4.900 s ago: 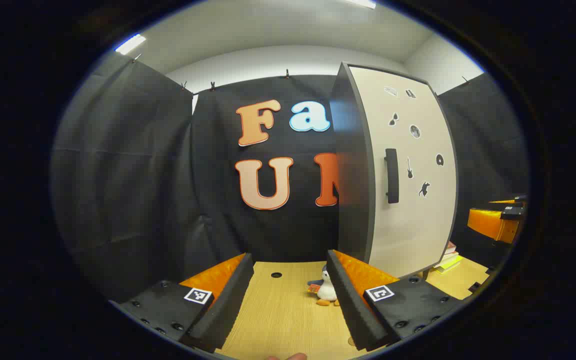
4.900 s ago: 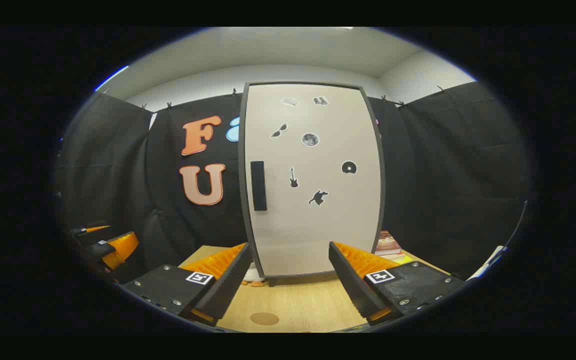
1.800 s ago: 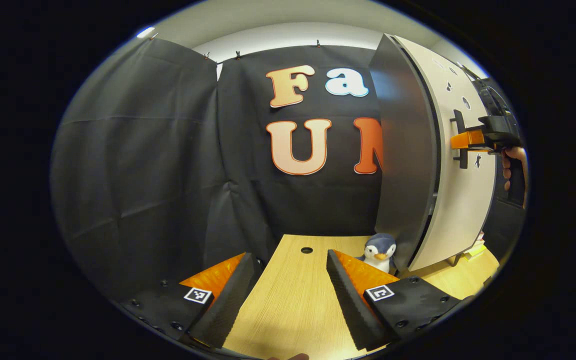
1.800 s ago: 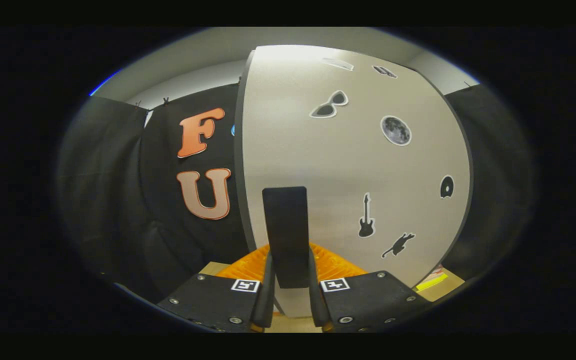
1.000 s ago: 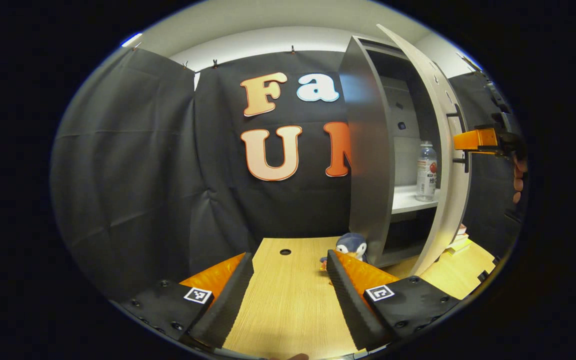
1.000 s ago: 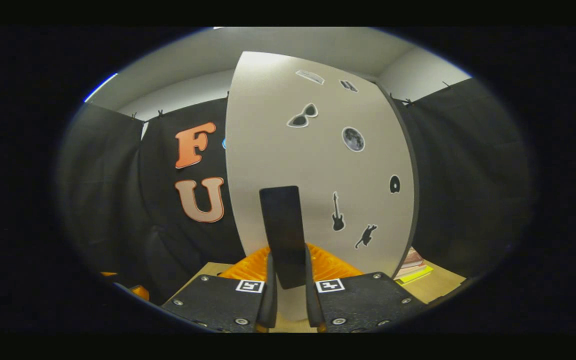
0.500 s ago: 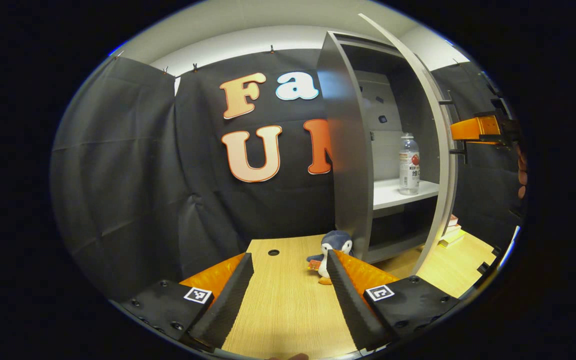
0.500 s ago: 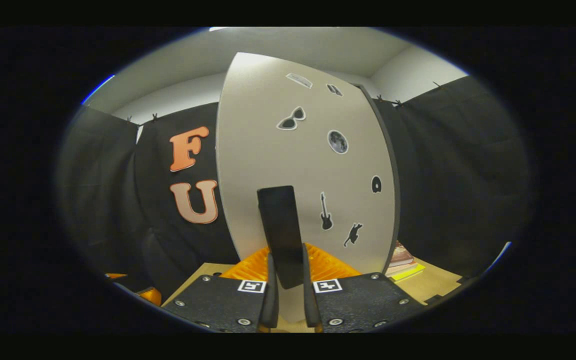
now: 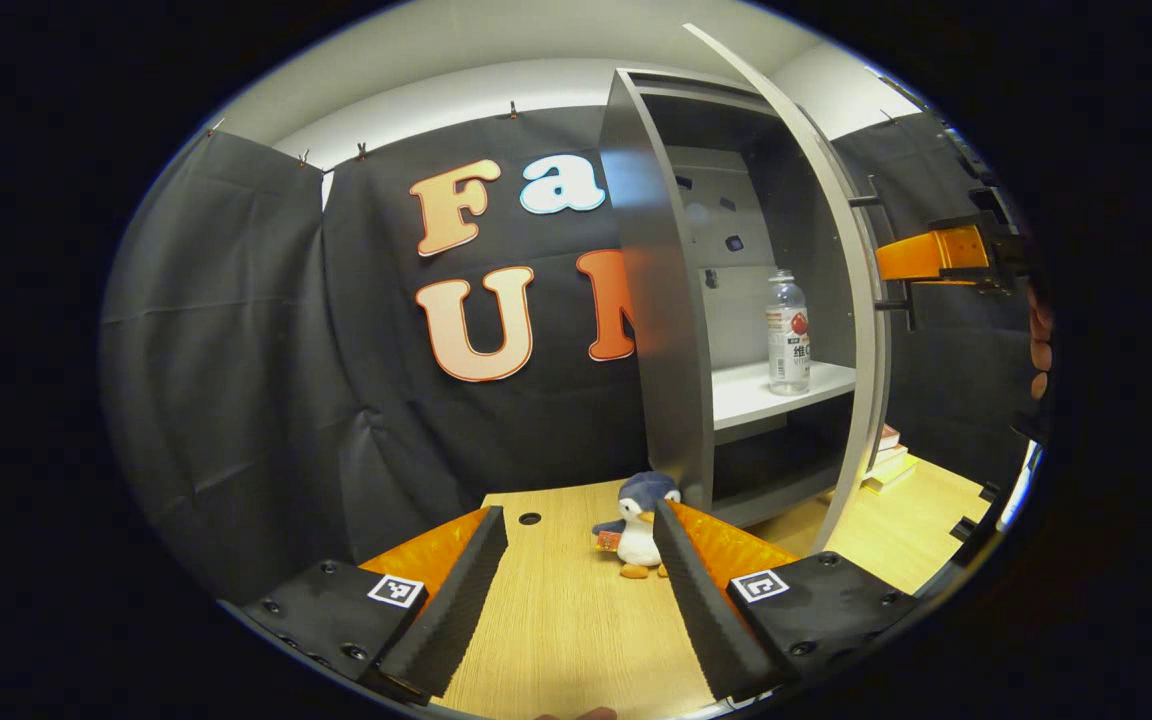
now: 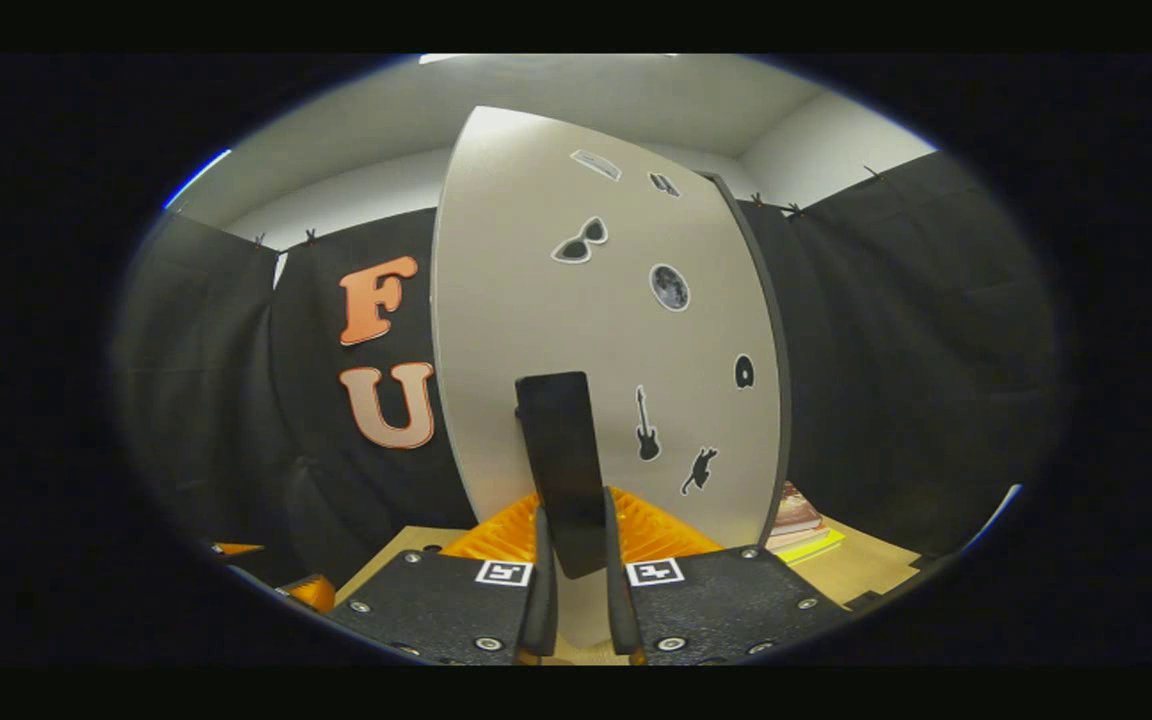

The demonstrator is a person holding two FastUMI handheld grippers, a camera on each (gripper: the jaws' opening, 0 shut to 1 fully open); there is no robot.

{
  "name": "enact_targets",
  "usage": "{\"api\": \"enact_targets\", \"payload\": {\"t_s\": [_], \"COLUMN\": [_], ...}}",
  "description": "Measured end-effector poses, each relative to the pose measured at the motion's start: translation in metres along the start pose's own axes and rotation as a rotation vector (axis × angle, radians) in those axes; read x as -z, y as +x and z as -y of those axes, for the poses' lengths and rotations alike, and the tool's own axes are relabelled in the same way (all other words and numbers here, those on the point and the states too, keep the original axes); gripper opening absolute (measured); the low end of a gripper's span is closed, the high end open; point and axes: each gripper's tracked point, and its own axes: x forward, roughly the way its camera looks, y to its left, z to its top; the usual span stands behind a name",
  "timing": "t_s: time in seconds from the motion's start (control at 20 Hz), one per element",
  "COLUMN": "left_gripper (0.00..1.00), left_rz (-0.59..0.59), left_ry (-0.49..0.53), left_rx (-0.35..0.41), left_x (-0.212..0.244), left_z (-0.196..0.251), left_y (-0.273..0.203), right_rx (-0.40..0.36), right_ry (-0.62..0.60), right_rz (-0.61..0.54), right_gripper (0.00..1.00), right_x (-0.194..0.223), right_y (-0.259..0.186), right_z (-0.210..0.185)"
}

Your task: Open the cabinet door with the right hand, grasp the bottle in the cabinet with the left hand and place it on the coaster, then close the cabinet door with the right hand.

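In the left gripper view the grey cabinet (image 9: pixel 651 300) stands with its door (image 9: pixel 841 290) swung out. A clear bottle (image 9: pixel 788 335) with a red-marked label stands upright on the white shelf (image 9: pixel 751 390) inside. My left gripper (image 9: pixel 576 590) is open low over the wooden table (image 9: pixel 566 640), well short of the cabinet. In the right gripper view my right gripper (image 10: pixel 576 590) is shut on the dark door handle (image 10: pixel 564 460) of the pale door (image 10: pixel 536 300). The same right gripper (image 9: pixel 936 255) also appears at the door's edge in the left gripper view, held by a hand (image 9: pixel 1039 340).
A small stuffed penguin (image 9: pixel 636 525) sits on the table by the cabinet's near corner, just beyond my left gripper's right finger. Books (image 9: pixel 886 465) are stacked on the table behind the door. A cable hole (image 9: pixel 530 519) marks the table's far side. Black cloth walls surround the booth.
The right gripper has pulled the door farther out, showing more of the cabinet's inside and the bottle. The left gripper's view has shifted right, toward the cabinet opening.
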Motion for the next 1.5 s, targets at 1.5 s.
{"api": "enact_targets", "payload": {"t_s": [1.5], "left_gripper": [0.95], "left_rz": [0.014], "left_ry": [0.046], "left_rx": [0.159], "left_x": [-0.004], "left_z": [0.089], "left_y": [-0.013], "right_rx": [0.095], "right_ry": [0.0], "right_rz": [0.012], "right_gripper": [0.17], "right_x": [-0.003], "right_y": [-0.032], "right_z": [0.044]}}
